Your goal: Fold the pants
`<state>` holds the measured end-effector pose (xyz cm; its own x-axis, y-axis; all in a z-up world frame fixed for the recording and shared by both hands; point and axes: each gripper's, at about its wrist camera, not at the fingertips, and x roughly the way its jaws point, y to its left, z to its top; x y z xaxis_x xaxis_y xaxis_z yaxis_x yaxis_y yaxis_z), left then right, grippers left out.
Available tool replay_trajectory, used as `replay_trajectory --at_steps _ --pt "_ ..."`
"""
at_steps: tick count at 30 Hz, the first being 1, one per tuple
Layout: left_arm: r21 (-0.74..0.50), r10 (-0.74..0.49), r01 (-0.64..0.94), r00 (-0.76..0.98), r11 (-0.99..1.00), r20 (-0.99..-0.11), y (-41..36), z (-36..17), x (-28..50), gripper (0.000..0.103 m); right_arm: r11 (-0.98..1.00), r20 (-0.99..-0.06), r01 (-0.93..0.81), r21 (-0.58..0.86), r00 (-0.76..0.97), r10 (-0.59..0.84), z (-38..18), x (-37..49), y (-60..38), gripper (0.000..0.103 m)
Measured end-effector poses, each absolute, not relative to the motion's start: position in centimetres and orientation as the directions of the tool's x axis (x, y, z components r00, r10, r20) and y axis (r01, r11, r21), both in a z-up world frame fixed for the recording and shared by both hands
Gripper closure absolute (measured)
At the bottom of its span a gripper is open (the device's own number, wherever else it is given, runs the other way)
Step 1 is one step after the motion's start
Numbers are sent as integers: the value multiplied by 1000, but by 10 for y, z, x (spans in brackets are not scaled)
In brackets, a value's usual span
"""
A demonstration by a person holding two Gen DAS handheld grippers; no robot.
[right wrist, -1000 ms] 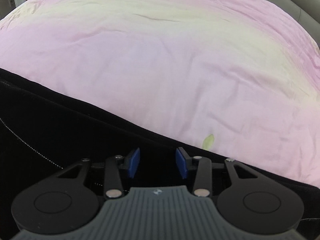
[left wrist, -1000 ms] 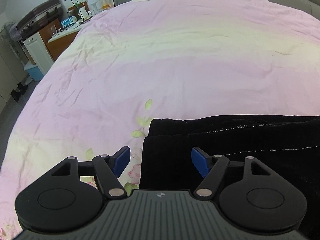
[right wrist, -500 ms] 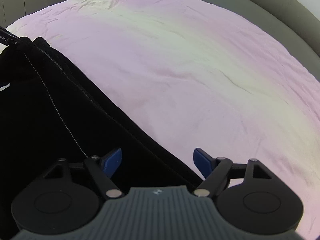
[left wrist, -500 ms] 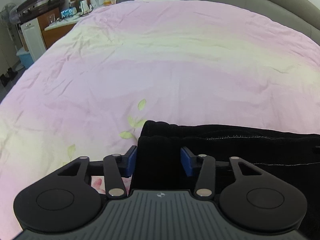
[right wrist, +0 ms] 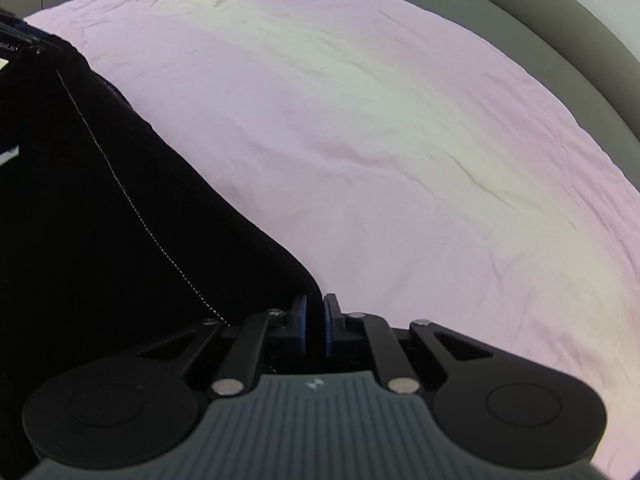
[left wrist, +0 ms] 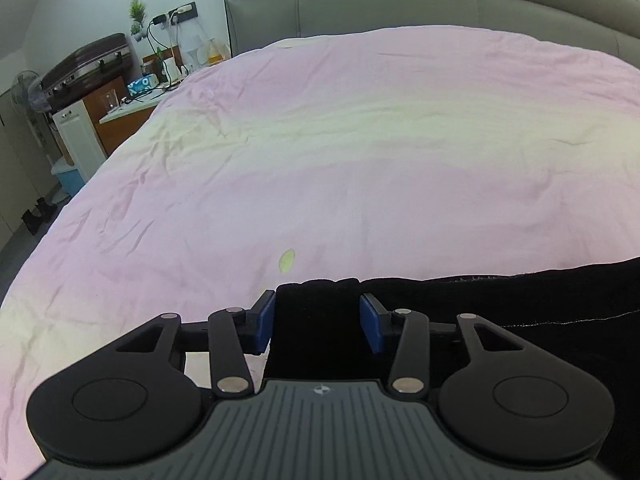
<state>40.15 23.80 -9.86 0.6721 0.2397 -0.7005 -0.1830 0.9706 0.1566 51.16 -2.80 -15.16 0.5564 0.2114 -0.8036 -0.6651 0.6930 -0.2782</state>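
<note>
The black pants (left wrist: 500,304) lie across the near part of a pink and cream bed cover (left wrist: 360,152). My left gripper (left wrist: 317,322) has its blue pads on either side of a bunched end of the pants, which fills the gap between them. In the right wrist view the pants (right wrist: 100,208) fill the left side, with a white stitch line running down them. My right gripper (right wrist: 315,324) is shut on the edge of the pants, the pads almost touching. The other gripper shows at the far left edge (right wrist: 16,46).
A grey padded headboard (left wrist: 400,8) runs along the far side of the bed. To the left stand a bedside cabinet (left wrist: 116,116) with bottles and cables, a suitcase (left wrist: 86,66), a fan and a blue bin (left wrist: 68,174).
My right gripper closed from wide open onto the pants' edge. My left gripper lifted with the bunched pants end between its pads, and both views tilted up toward the headboard.
</note>
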Motion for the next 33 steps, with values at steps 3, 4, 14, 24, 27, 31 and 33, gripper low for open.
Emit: replay_trajectory --at_steps 3,4,14,24,27,31,33 --pt "192 275 -197 664 961 -695 234 -93 399 39 711 -795 -644 -283 572 202 -149 507 -29 74" --pt "207 280 -188 662 960 -695 234 -88 396 33 718 -791 -640 -274 574 210 -144 504 -32 65" --pt "256 239 -81 692 963 -681 213 -14 309 29 804 -794 -569 -173 563 228 -75 429 -73 54" --pt "196 105 65 661 978 -743 173 -32 212 35 848 -752 -529 37 544 373 -81 256 -110 51" --pt "172 117 22 644 985 -756 186 -50 202 35 867 -745 -482 123 533 402 -103 220 -120 51" --pt "9 72 -104 626 995 -777 222 -70 203 35 876 -751 -441 195 508 423 -138 185 -120 51" --pt "-103 24 -166 626 981 -779 241 -80 207 35 874 -753 -428 229 492 438 -153 176 -119 51"
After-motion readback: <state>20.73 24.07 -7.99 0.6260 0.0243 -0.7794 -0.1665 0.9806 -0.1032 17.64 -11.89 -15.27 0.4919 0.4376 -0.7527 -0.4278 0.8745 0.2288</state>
